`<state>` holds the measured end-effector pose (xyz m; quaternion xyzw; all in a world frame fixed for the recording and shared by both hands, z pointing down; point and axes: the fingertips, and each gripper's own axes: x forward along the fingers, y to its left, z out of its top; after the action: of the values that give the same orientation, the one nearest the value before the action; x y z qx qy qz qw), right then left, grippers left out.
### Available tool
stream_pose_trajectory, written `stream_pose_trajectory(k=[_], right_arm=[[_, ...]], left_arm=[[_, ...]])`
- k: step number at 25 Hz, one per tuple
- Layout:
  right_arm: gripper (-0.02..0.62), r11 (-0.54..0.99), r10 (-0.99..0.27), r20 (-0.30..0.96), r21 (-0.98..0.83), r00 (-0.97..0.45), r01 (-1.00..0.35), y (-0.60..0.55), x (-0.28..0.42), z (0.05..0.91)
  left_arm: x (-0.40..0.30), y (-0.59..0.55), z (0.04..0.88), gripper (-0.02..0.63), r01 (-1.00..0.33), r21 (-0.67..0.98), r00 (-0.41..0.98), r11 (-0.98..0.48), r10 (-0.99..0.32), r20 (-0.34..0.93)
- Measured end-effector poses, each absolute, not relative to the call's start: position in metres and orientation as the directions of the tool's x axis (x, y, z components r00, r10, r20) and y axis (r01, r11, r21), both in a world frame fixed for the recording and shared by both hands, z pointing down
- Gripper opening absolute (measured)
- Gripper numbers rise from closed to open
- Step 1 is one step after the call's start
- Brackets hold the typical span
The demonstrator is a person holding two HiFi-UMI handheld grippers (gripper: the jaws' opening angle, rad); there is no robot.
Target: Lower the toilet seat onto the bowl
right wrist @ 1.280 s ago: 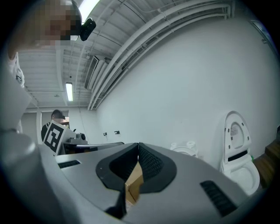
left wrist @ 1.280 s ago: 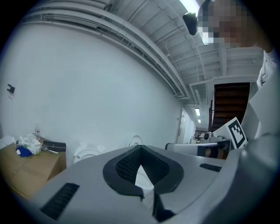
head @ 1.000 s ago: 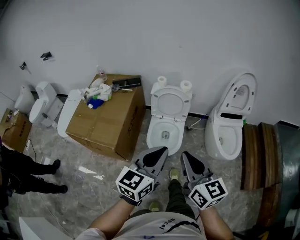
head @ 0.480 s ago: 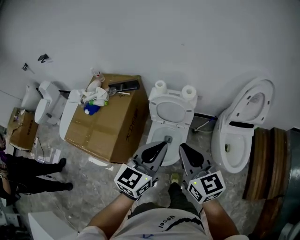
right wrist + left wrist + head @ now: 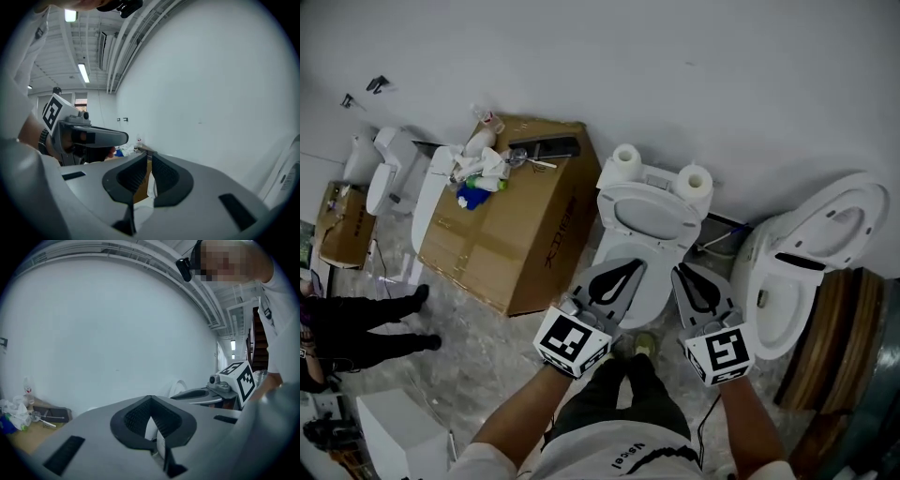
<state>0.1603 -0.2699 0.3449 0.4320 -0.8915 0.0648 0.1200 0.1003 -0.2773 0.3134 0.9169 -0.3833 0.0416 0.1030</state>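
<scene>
against the white wall (image 5: 675, 75), toilets (image 5: 649, 217) stand on marbled floor (image 5: 487, 366).

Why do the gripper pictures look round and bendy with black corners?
Left gripper view: a wide-angle lens curves the wall and blackens the corners. Right gripper view: same bending, plus glare from a ceiling lamp. Head view: milder bending, even light, sharp floor.

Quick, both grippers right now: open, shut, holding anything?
Left gripper: closed, jaws together, holding nothing.
Right gripper: closed, jaws together, holding nothing.
</scene>
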Motion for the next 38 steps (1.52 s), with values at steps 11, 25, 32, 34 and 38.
stream_pose_trajectory(k=[11, 25, 32, 34, 38], right_arm=[[0.086, 0.564, -0.777, 0.403, 0.105, -0.483, -0.819, -0.376, 0.159, 0.466], [0.092, 0.614, -0.746, 0.556, 0.364, -0.366, -0.700, -0.468, 0.168, 0.563], [0.091, 0.613, -0.765, 0.555, 0.474, -0.326, -0.632, -0.477, 0.171, 0.573], [0.091, 0.604, -0.784, 0.541, 0.550, -0.304, -0.577, -0.475, 0.168, 0.574], [0.090, 0.577, -0.810, 0.518, 0.619, -0.276, -0.533, -0.470, 0.167, 0.578]], left_arm=[[0.099, -0.356, 0.426, 0.008, -0.701, 0.190, 0.713, -0.687, -0.673, 0.195], [0.097, -0.409, 0.477, 0.008, -0.695, 0.237, 0.719, -0.679, -0.662, 0.211], [0.105, -0.422, 0.491, 0.008, -0.692, 0.247, 0.722, -0.678, -0.657, 0.218], [0.104, -0.422, 0.494, 0.008, -0.696, 0.251, 0.718, -0.673, -0.661, 0.220], [0.099, -0.418, 0.498, 0.008, -0.703, 0.257, 0.711, -0.663, -0.665, 0.230]])
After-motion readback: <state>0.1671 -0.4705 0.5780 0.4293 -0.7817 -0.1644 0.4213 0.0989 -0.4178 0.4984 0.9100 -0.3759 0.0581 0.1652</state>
